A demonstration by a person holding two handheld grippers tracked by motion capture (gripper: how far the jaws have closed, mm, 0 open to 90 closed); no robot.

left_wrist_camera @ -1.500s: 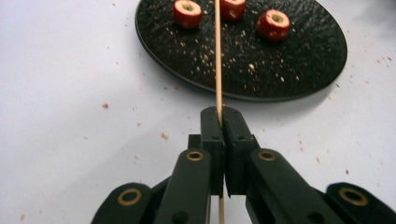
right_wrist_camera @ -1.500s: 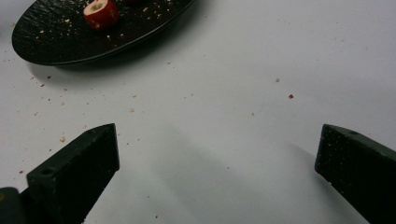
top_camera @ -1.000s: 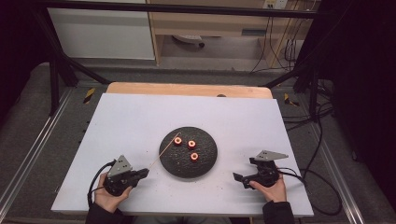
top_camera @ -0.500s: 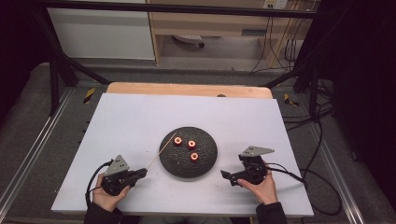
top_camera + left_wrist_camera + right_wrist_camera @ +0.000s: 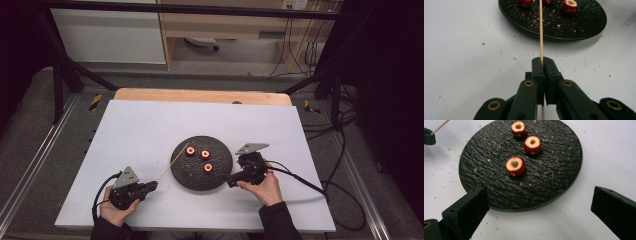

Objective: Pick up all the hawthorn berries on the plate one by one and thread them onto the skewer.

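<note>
Left gripper (image 5: 543,65) clamps a skewer (image 5: 540,30); right gripper (image 5: 539,205) gapes empty.
The skewer points far-right over the plate (image 5: 192,175), where three fruit pieces (image 5: 515,166) lie; the right gripper sits at the plate's right edge.

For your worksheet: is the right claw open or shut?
Open: the right claw has its jaws spread wide apart, nothing between them, facing the black plate.

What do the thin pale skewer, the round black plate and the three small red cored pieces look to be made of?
Thin pale skewer: likely bamboo or wood, matte, straw-coloured and straight. Round black plate: probably slate or textured stoneware, judging by its rippled, dull surface. Three small red cored pieces: seemingly fruit, with glossy red skin and pale flesh around a hollow centre; crumbs lie around them.
</note>
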